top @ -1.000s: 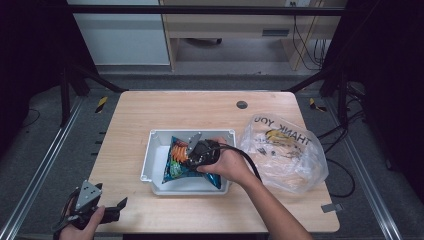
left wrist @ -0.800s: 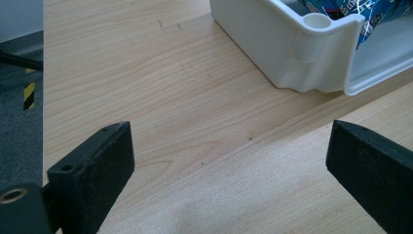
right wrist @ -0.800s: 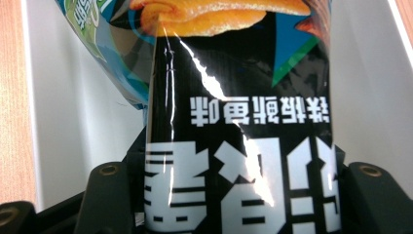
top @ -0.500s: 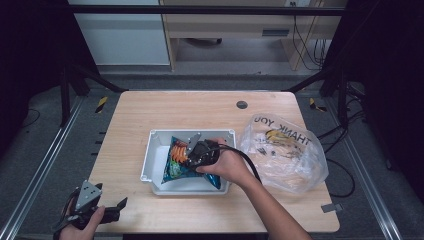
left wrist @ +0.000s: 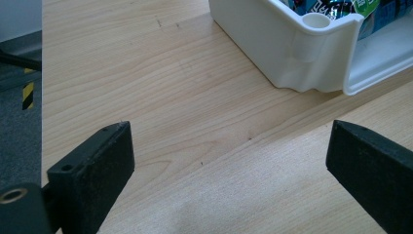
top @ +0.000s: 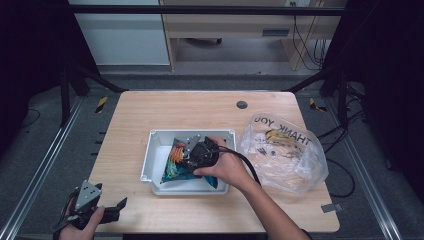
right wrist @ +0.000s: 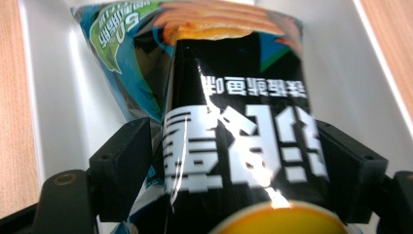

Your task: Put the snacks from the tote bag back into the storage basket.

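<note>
Releasing chip bag (right wrist: 234,126) into tray (top: 155,165), mid-table. My right gripper (right wrist: 234,165) jaws just opening, bag between them, loose. Left gripper (top: 107,207) wide open, empty, near-left. Next: lift right clear.

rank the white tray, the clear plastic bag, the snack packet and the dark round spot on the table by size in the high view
1. clear plastic bag and white tray: look about alike, too close to rank
2. snack packet, partly hidden by the hand
3. dark round spot
</note>
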### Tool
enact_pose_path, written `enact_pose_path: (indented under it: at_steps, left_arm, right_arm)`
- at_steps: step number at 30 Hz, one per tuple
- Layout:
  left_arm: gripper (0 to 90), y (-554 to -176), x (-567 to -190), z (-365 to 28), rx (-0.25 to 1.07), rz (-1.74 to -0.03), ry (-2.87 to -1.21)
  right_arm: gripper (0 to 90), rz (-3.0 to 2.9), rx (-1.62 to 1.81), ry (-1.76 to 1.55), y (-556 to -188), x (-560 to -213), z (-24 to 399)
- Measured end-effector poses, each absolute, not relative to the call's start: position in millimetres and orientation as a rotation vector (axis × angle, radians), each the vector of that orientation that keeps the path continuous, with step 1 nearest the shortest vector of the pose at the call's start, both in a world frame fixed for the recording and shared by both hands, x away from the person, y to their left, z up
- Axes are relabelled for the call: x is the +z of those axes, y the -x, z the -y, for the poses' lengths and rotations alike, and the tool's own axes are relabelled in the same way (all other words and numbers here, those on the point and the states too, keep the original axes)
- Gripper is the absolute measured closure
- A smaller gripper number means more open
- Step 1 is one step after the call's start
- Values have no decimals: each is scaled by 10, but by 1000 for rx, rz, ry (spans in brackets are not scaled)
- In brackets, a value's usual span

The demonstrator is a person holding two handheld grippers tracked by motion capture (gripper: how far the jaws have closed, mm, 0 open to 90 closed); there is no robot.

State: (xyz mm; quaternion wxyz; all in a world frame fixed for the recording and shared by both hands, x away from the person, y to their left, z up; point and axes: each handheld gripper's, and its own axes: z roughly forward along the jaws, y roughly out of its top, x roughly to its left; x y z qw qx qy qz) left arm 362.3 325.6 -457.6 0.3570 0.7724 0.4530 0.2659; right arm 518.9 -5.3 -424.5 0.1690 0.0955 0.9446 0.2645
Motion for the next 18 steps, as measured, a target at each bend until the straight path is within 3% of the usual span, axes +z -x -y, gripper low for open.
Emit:
enact_pose_path:
  at_steps: [18]
  left_arm:
    - [32,-3625,-4578,-3258,684,-1170,-1996]
  right_arm:
    - [126,-2614,847,-377,-5117,-3965,269]
